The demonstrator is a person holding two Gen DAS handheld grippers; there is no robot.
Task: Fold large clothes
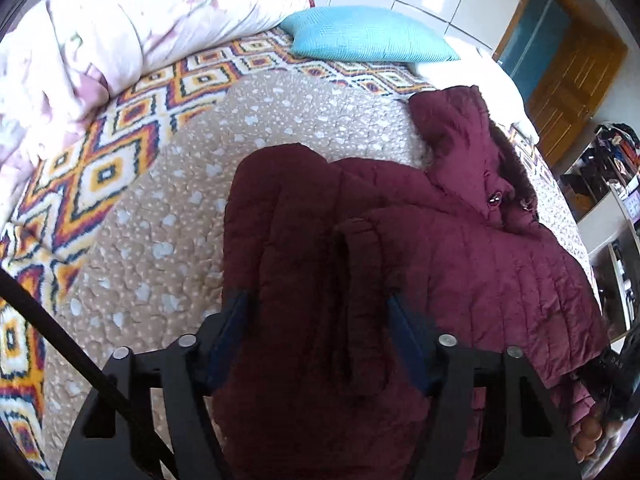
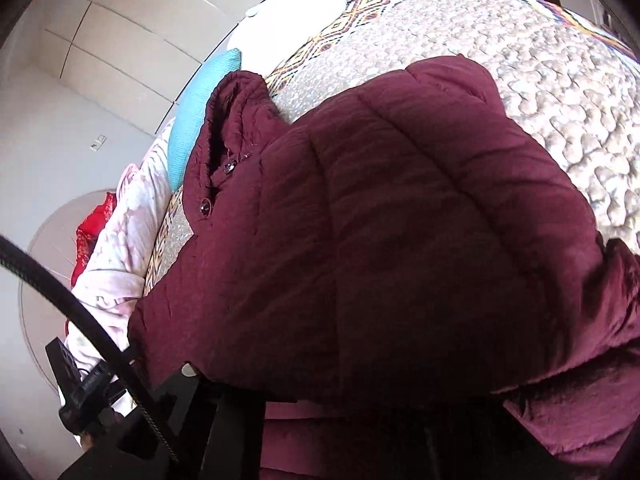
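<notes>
Maroon quilted jacket lies on the bed near its pillow end, a folded part between the wide-open left hand-held gripper; right hand-held gripper buried, state untellable; best carry the fold evenly, edges aligned.

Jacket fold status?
Partly done: a sleeve already lies folded across the maroon jacket on the bed. In hand: left tool straddles its bunched lower part, jaws apart. Left: hood and body still spread out.
</notes>
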